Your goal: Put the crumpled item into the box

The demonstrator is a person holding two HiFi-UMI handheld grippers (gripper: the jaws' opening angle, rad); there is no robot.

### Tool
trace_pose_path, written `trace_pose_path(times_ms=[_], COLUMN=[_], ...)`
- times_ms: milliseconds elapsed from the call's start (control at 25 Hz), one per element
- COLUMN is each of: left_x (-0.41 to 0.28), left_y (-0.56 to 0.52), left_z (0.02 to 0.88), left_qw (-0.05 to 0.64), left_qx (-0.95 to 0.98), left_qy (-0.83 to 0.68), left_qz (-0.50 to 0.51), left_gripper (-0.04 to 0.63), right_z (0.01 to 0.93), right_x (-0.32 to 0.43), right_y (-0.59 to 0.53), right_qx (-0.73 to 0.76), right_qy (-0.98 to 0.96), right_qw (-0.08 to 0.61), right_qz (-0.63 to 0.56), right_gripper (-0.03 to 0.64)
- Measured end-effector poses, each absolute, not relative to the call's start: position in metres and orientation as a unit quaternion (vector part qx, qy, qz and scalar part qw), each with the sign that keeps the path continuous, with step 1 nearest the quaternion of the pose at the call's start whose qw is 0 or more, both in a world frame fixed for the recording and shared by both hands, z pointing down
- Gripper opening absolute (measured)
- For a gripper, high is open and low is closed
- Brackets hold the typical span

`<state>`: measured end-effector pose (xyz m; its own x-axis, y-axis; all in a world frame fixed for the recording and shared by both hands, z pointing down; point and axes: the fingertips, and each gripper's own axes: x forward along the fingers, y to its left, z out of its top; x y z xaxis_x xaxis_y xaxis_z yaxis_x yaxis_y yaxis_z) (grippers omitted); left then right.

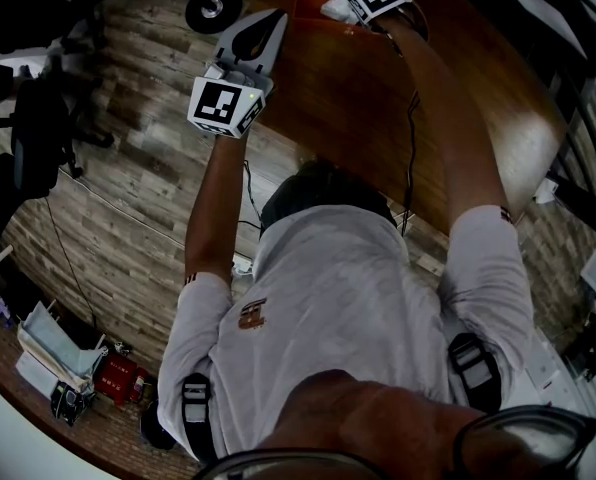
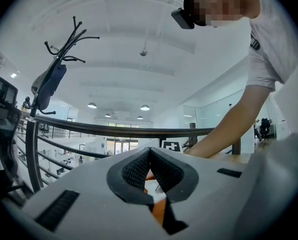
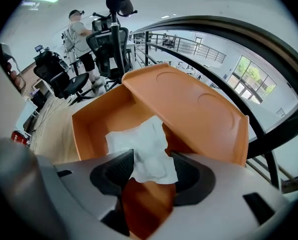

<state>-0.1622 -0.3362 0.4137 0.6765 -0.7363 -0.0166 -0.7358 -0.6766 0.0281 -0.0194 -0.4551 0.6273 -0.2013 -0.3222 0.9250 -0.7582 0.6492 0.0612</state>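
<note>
Straddling one crumpled tissue [image 3: 146, 151] — right tool [image 3: 151, 166]; one orange box [image 3: 96, 121].

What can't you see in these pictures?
- Right gripper view: the tissue and the right gripper cover the floor of the box, so I can't tell if the tissue rests there.
- Head view: the top edge cuts off the box; the marker cube hides the right gripper's jaws.
- Left gripper view: past the shut left gripper, only an orange and white sliver shows.
</note>
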Motion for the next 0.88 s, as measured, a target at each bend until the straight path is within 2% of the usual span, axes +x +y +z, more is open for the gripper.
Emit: trace_pose_path(times_ms=[880], left_x=[-0.13], left_y=[-0.318], left_z=[0.405], left_qw=[0.005], left_qx=[0.923], left_qy=[-0.385], left_qz=[-0.009], left_gripper=[0.02], right_z=[0.582], right_x=[0.002], right_y=[-0.423], right_qx=[0.382], right_qy=[-0.791], right_qw=[0.42], right_qz=[0.226], right_gripper=[0.229])
